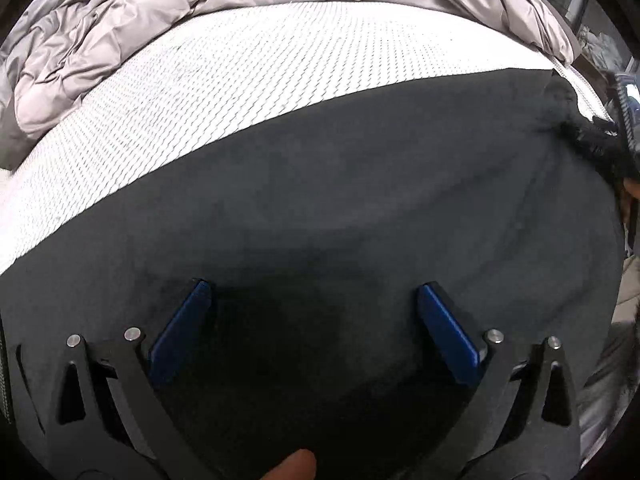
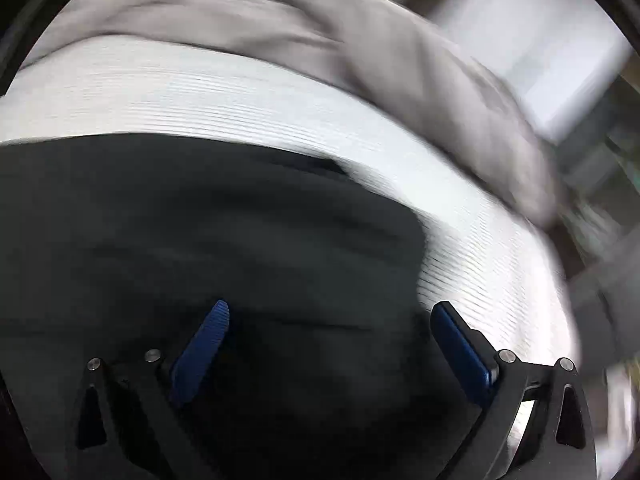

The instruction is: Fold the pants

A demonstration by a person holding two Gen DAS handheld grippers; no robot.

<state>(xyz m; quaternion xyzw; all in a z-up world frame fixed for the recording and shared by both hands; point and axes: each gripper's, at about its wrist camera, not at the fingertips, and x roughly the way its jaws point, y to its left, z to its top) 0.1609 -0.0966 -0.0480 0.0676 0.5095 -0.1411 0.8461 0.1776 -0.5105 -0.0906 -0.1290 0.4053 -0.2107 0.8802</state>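
Your left gripper (image 1: pixel 312 292) hangs just above the black pants (image 1: pixel 360 200) with its blue pads (image 1: pixel 182 332) spread wide apart and nothing between them. The pants lie flat on the white textured mattress (image 1: pixel 200 92), filling the lower half of the left wrist view from about 8 o'clock round to 3 o'clock. A grey quilted comforter (image 1: pixel 120 20) is bunched along the far side, from 10 o'clock to 1 o'clock. A fingertip (image 1: pixel 294 466) shows at 6 o'clock, at the very bottom edge.

Your right gripper (image 2: pixel 330 308) also has its tongs wide apart and empty. The right wrist view is smeared with blur, yet the pants (image 2: pixel 200 220) clearly cover the lower left, their edge ending at about 3 o'clock of the tongs, where the mattress (image 2: pixel 280 100) shows. The right-hand pad (image 2: pixel 460 348) sits over that edge; the left-hand one lies over dark cloth. The comforter (image 2: pixel 360 40) runs along 12 o'clock.
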